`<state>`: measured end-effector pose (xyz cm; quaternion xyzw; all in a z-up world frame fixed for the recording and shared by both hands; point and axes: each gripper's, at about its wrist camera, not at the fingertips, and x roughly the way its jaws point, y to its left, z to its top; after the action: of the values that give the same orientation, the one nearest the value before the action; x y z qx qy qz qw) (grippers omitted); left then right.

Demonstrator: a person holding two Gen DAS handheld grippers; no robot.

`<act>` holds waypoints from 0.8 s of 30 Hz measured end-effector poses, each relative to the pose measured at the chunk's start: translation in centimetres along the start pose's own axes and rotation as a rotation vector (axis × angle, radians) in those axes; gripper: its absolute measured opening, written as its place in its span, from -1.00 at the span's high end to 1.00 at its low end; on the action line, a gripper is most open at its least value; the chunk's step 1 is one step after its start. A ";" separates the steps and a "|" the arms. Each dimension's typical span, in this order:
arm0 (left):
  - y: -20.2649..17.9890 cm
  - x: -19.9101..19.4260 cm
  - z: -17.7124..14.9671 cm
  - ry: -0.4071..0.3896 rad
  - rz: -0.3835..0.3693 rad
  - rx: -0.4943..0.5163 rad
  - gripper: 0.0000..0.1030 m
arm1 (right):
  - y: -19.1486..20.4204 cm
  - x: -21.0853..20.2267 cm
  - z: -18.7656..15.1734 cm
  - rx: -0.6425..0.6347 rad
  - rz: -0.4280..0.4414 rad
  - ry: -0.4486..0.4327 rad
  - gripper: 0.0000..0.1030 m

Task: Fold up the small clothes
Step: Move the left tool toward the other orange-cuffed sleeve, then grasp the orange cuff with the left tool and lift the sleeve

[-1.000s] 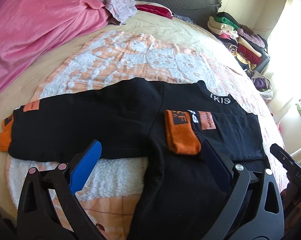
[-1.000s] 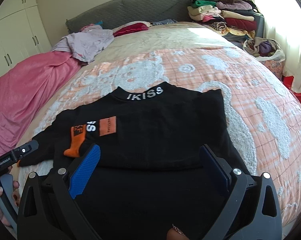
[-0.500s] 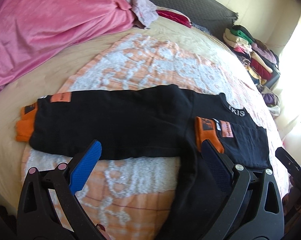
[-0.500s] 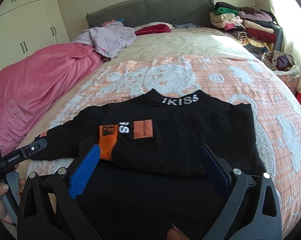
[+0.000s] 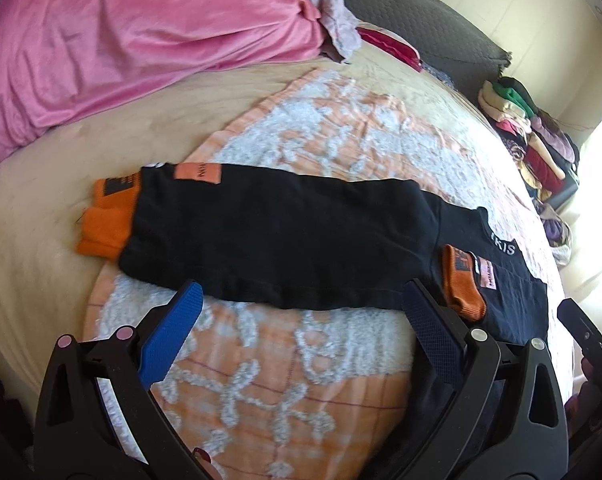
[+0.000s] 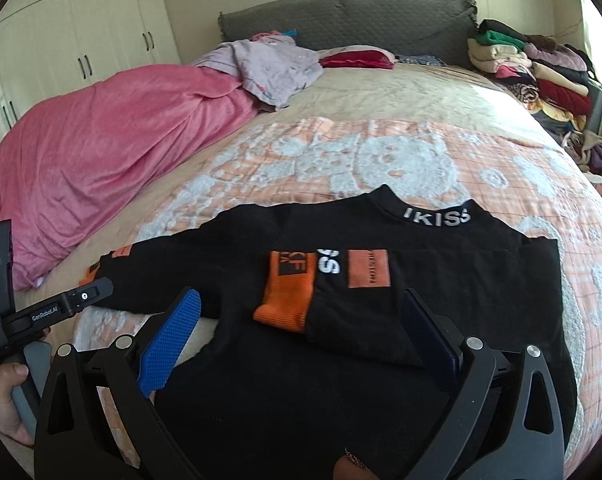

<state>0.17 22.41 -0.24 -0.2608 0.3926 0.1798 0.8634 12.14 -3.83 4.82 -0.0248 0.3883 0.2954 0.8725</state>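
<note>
Both the left gripper (image 5: 301, 312) and right gripper (image 6: 301, 316) had wide, empty jaws. The unfolded sleeve (image 5: 261, 240) lay just beyond the left jaws. A shallow pinch could drag the black sweater (image 6: 421, 272), undoing the folded sleeve.

Black sweatshirt (image 6: 381, 360) with orange cuffs lying flat on the bed — one sleeve (image 6: 341, 300) folded across the chest, the other sleeve (image 5: 269, 236) stretched straight out sideways.
</note>
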 end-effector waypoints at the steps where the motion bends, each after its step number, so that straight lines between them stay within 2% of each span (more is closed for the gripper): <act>1: 0.4 0.0 0.0 0.000 0.003 -0.007 -0.81 | 0.5 0.2 0.0 -0.009 0.005 0.004 -0.91; 7: 2.7 0.0 -0.3 0.012 0.004 -0.064 -0.81 | 2.9 1.0 -0.2 -0.067 0.039 0.023 -0.91; 10: 4.5 0.2 -0.7 0.036 -0.051 -0.135 -0.81 | 4.0 1.4 -0.6 -0.089 0.053 0.035 -0.91; 17: 7.6 0.4 -2.3 0.058 -0.107 -0.248 -0.81 | 5.4 1.9 -1.5 -0.103 0.079 0.055 -0.91; 24: 9.3 1.4 -1.5 0.001 -0.116 -0.338 -0.50 | 5.5 2.3 -2.1 -0.094 0.079 0.073 -0.91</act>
<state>-4.60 29.04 -5.07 -0.4246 0.3414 0.1931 0.8160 9.00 1.32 2.79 -0.0613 0.4064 0.3465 0.8432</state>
